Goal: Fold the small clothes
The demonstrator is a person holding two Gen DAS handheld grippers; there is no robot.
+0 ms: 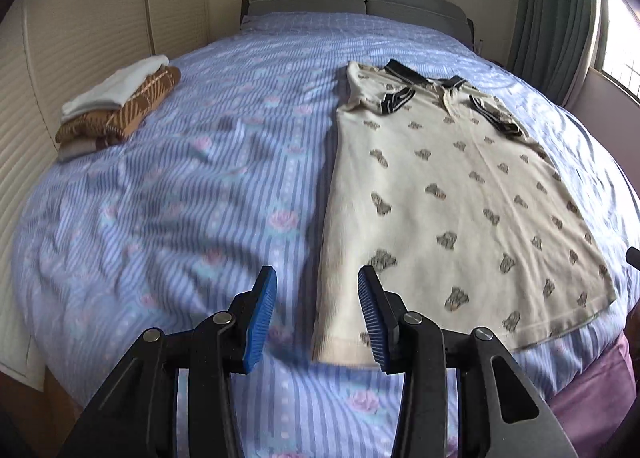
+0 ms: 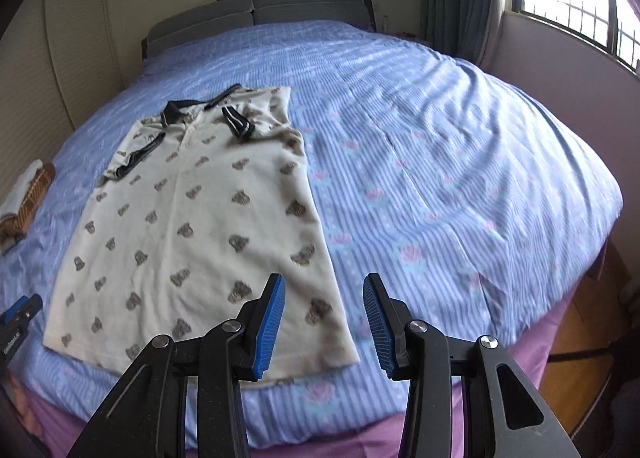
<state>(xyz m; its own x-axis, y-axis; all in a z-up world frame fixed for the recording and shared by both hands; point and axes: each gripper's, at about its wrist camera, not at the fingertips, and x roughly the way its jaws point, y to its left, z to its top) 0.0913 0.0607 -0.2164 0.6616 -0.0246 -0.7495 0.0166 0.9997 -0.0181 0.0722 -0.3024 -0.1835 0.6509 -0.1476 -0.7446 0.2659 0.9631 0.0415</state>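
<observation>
Here, in the left wrist view, the left hand-held gripper [image 1: 318, 314] hovers with its blue pads spread wide and nothing between them, above the near left hem corner of the cream polo shirt [image 1: 448, 194]. The shirt lies flat, front up, on the bed [image 1: 180, 186], its dark collar toward the headboard [image 1: 356, 4] and both sleeves folded inward. A stack of folded clothes [image 1: 116, 106] sits well apart at the bed's far left edge.

In the right wrist view, the right hand-held gripper [image 2: 324, 322] is likewise spread and empty, poised over the shirt's [image 2: 200, 218] near right hem corner. The left gripper's blue tip [image 2: 22, 308] shows at the left edge, beside the hem's other end.
</observation>
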